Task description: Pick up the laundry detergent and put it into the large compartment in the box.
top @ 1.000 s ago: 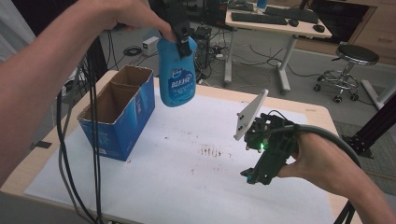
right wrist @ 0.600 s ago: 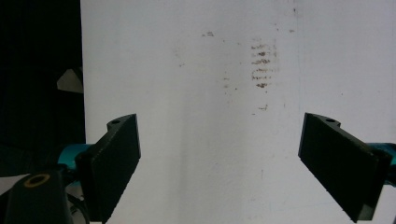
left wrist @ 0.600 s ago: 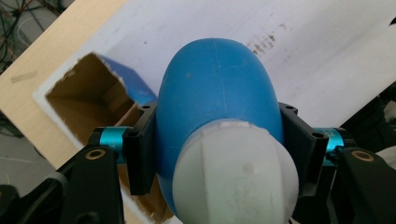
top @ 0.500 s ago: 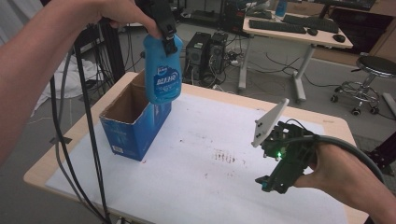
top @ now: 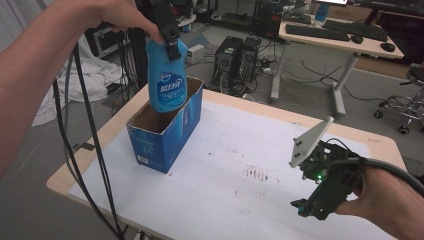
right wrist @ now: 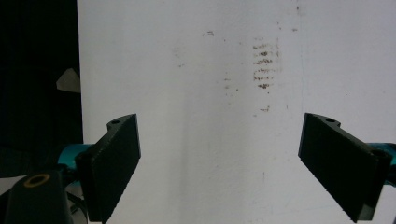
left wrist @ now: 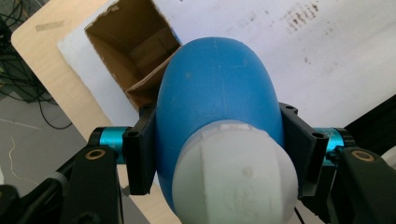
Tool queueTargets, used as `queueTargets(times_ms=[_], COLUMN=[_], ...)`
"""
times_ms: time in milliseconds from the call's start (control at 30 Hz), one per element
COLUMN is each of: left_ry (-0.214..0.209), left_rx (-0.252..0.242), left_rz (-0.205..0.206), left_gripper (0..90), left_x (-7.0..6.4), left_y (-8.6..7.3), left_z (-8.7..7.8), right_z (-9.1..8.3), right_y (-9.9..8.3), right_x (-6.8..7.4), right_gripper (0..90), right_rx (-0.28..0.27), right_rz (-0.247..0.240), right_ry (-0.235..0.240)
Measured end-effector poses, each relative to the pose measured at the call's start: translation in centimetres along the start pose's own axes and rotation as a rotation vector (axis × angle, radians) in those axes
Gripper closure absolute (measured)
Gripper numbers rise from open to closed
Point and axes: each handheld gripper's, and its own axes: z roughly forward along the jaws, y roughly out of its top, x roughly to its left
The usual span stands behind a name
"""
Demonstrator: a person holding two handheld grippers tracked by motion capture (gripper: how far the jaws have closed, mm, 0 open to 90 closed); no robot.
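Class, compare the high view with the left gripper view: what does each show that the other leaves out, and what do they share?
High view alone: the right gripper, its jaws apart and holding nothing, low over the white table sheet, plus the printed label on the blue bottle and the blue outer walls of the cardboard box.

Left gripper view alone: the bottle's white cap seen end-on, and the black pads pressed on either side of the bottle's neck.

Both: the left gripper holding the bottle above the open box, and the brown stains on the sheet.
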Motion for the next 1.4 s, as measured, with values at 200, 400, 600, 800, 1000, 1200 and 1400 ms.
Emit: queueTargets(times_ms=[200, 400, 600, 800, 1000, 1200, 1400], left_ry=[0.0, 0.005, -0.03, -0.047, -0.067, -0.069, -0.086], left_rx=[0.024, 0.031, 0.043, 0.073, 0.089, 0.099, 0.111], left_rz=[-0.013, -0.02, -0.006, 0.031, 0.062, 0.099, 0.154], left_gripper=[38.2, 38.2, 38.2, 38.2, 38.2, 38.1, 38.1], left_x=[1.3, 2.2, 3.1, 3.2, 3.4, 3.6, 3.9], left_y=[-0.8, -1.2, -1.6, -1.9, -2.5, -3.1, -3.7], left_z=[1.2, 2.8, 5.6, 9.0, 12.0, 14.3, 16.0], right_z=[0.2, 0.4, 0.7, 0.9, 1.2, 1.6, 1.7], right_y=[0.2, 0.2, 0.2, 0.3, 0.3, 0.3, 0.4], right_x=[0.0, -0.1, 0.1, 0.2, 0.2, 0.3, 0.2], right_gripper=[12.0, 12.0, 12.0, 12.0, 12.0, 12.0, 12.0], right_rx=[0.011, 0.016, 0.018, 0.026, 0.035, 0.037, 0.041], right_rz=[0.0, -0.003, -0.005, -0.001, -0.003, 0.003, -0.001], right_ry=[0.0, 0.005, 0.009, 0.013, 0.017, 0.022, 0.026])
